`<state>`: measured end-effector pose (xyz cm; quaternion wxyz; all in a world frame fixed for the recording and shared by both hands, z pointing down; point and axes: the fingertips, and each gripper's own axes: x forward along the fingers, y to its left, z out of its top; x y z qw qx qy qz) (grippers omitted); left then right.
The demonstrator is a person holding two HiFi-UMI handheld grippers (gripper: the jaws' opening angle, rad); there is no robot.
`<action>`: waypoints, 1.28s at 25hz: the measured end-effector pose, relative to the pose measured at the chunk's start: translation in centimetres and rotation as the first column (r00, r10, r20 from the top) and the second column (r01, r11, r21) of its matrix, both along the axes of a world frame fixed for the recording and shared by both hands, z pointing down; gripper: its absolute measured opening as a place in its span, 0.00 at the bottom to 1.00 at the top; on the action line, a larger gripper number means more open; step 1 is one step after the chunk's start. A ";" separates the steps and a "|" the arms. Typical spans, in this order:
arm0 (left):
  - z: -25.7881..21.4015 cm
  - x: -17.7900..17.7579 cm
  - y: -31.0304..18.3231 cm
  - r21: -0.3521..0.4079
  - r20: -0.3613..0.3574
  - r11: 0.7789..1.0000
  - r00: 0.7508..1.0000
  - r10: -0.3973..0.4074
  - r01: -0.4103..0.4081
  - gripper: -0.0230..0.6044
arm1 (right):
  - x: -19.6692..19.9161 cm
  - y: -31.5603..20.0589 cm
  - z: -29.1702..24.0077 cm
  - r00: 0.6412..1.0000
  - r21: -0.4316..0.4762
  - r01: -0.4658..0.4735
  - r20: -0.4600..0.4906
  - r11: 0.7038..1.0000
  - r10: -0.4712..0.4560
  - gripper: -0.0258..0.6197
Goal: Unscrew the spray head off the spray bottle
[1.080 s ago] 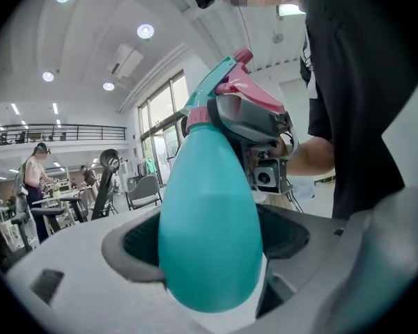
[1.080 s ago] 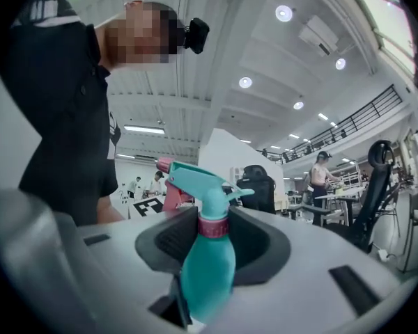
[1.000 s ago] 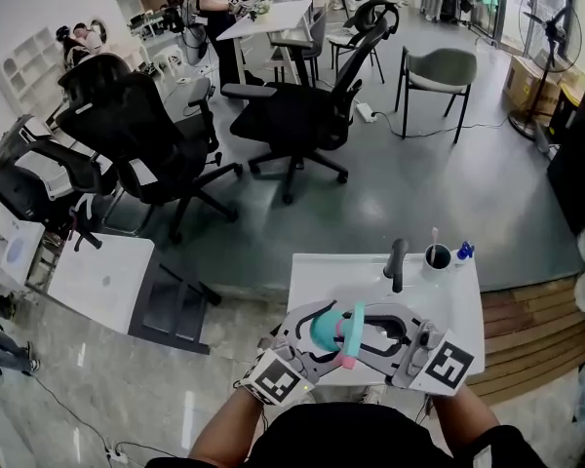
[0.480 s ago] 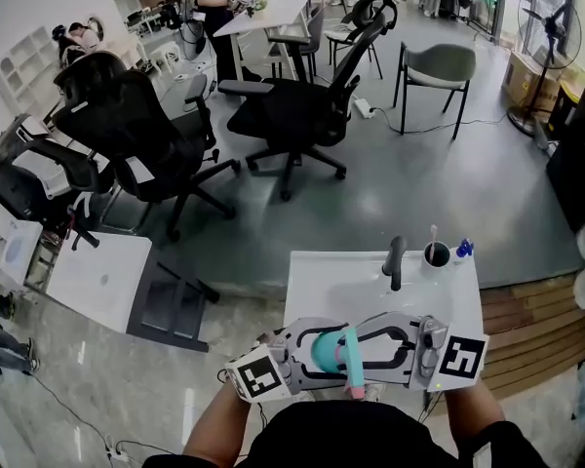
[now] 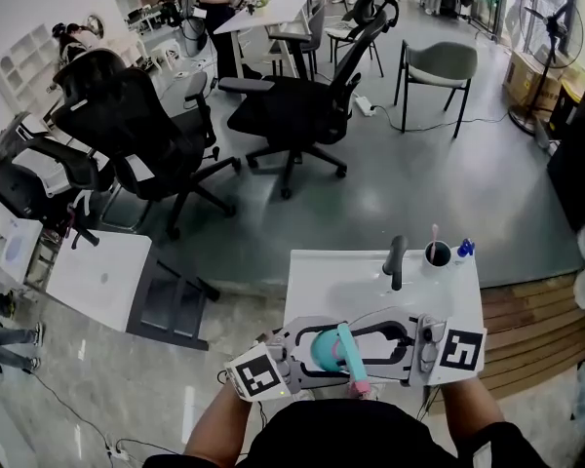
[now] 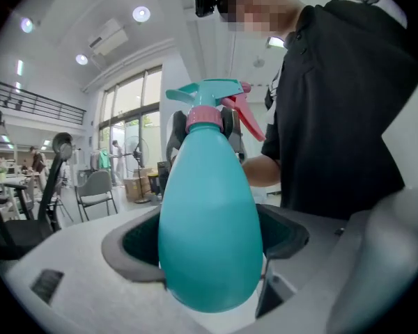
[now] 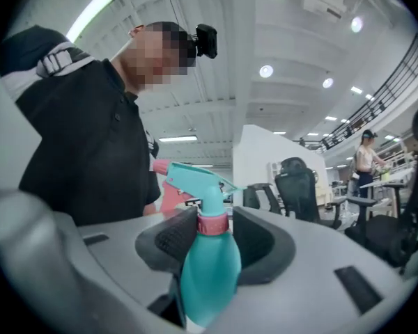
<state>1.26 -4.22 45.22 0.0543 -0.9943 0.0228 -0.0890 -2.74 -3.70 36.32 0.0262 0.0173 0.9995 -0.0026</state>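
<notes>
A teal spray bottle (image 5: 322, 349) with a pink collar and a teal spray head (image 5: 344, 344) hangs over the near edge of the white table (image 5: 322, 281). My left gripper (image 5: 317, 351) is shut on the bottle's fat body (image 6: 209, 235), which fills the space between its jaws. My right gripper (image 5: 356, 351) comes from the right and is shut on the pink collar (image 7: 212, 223), a pad on each side of it. The spray head (image 7: 195, 179) and pink trigger (image 7: 168, 190) stick out beyond the right jaws. The right gripper's fingers (image 6: 175, 134) flank the collar (image 6: 205, 119).
On the table's far edge stand a black upright handle (image 5: 397, 261), a dark cup with a stick in it (image 5: 437, 254) and a small blue item (image 5: 465, 251). Black office chairs (image 5: 292, 105) and a grey chair (image 5: 439, 71) fill the floor beyond. A second white table (image 5: 102, 281) stands at the left.
Both grippers and the bottle have shifted a little lower and closer to the person. The spray head has turned, so that its pink trigger now points toward the person.
</notes>
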 end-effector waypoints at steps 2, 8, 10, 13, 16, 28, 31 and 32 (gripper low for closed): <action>-0.3 -0.3 -1.9 -0.005 -0.027 0.993 0.993 -0.116 0.116 0.68 | -0.3 -1.9 0.1 0.992 -0.004 -0.120 0.023 0.993 0.120 0.34; 0.6 -1.0 -5.9 0.007 -0.007 0.919 0.919 -0.394 0.395 0.68 | -0.1 -5.4 -0.2 0.908 -0.056 -0.405 0.095 0.913 0.408 0.36; 1.5 -1.0 -6.7 0.025 0.009 0.893 0.893 -0.450 0.450 0.68 | 0.1 -6.0 -0.2 0.872 -0.059 -0.472 0.114 0.879 0.476 0.32; 1.8 -1.1 -7.4 0.009 0.012 0.862 0.862 -0.506 0.506 0.68 | 0.0 -6.5 0.1 0.831 -0.025 -0.543 0.126 0.840 0.541 0.26; 1.9 -1.3 -7.2 -0.002 0.009 0.863 0.863 -0.505 0.505 0.68 | -0.6 -6.1 0.4 0.840 -0.025 -0.535 0.091 0.844 0.535 0.26; 0.9 0.2 -2.0 0.077 0.010 0.983 0.986 -0.165 0.164 0.68 | 0.3 -1.4 0.0 0.997 -0.091 -0.072 0.030 0.993 0.075 0.25; 1.2 0.3 -1.9 0.059 0.009 0.986 0.987 -0.158 0.158 0.68 | 0.4 -1.4 0.2 0.996 -0.073 -0.083 0.018 0.994 0.084 0.25; 1.3 0.3 -2.1 0.053 0.005 0.985 0.986 -0.165 0.164 0.68 | 0.4 -1.6 0.2 0.995 -0.073 -0.094 0.022 0.993 0.096 0.25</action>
